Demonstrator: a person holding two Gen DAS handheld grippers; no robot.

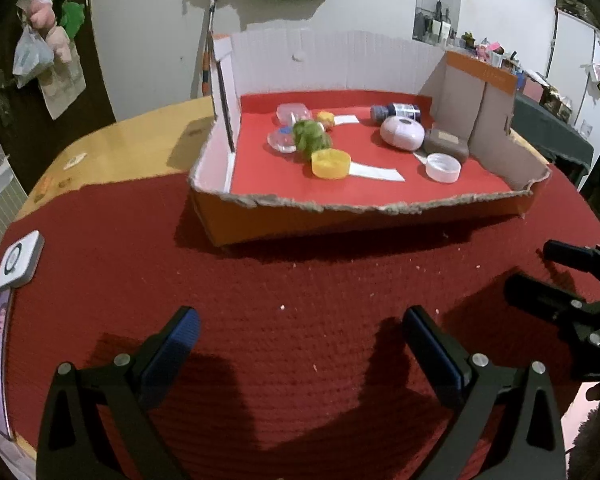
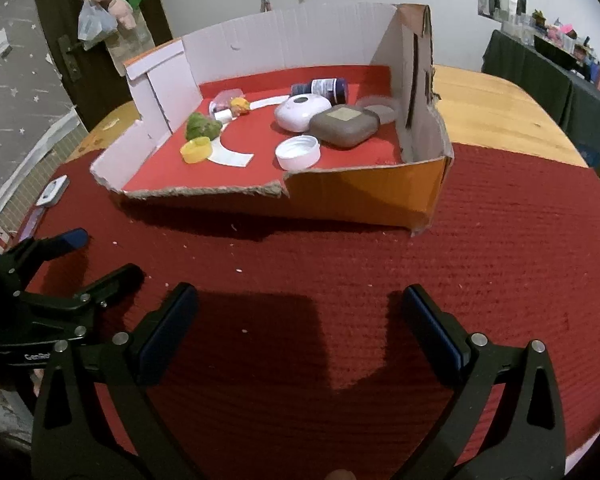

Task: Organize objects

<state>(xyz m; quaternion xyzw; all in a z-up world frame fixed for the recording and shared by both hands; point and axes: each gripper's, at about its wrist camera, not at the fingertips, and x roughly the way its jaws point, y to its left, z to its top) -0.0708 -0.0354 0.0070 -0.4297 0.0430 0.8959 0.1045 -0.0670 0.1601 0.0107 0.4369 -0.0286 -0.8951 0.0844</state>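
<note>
Left gripper: my blue-padded fingers spread wide, empty, over the dark red woven mat.
Right gripper: wide apart too, holding nothing.
Box: torn-edged orange cardboard box with a red floor sits on the mat ahead of me.
Contents: yellow plastic cap beside a green fuzzy toy; white round lid just beside a grey-brown rounded case; white oval case; dark blue bottle lying down.

Moderately bright indoor light from above and behind, casting hard dark shadows of both tools forward onto the red cloth. Deep shadow band under the cardboard box along its near wall. Strong fisheye bending, with black vignette at the corners. Soft, slightly smeared detail on small items inside the box; background clutter blurred. No harsh glare.
</note>
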